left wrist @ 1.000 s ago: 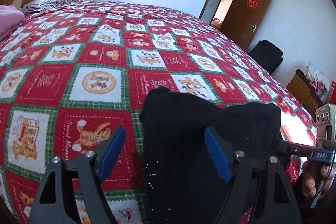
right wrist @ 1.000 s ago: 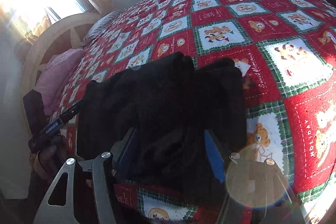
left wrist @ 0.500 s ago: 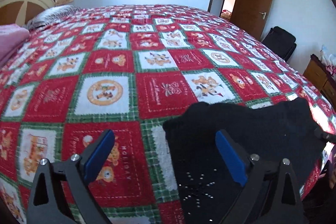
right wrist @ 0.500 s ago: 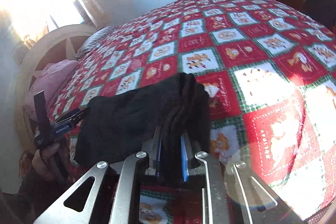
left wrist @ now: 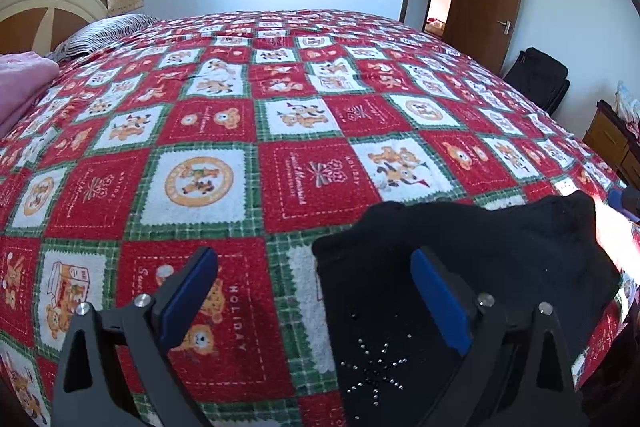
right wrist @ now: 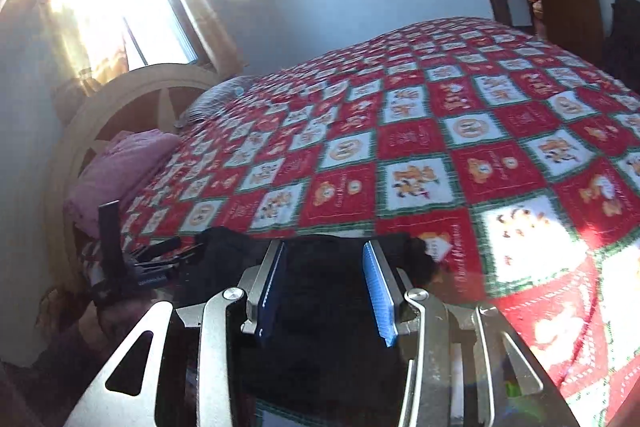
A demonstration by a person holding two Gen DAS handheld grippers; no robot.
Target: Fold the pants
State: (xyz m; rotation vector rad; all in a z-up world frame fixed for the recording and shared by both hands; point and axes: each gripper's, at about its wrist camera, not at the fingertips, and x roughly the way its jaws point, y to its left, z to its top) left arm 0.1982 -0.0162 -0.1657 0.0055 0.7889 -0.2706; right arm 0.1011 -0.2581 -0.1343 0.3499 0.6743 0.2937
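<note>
Black, soft pants (left wrist: 460,267) lie bunched at the bed's (left wrist: 280,131) five o'clock; take a hem. Left tongs (left wrist: 316,299) gape wide; right tongs (right wrist: 326,291), just opening, stand apart, unclamped.

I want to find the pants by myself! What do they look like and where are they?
Look at the big bed with the red, white and green checked teddy-bear blanket. At its near edge lies a folded black fabric bundle, the pants. It is the only plain dark thing on the blanket, with a little star of shiny studs, unlike the pink bedding by the headboard.
</note>
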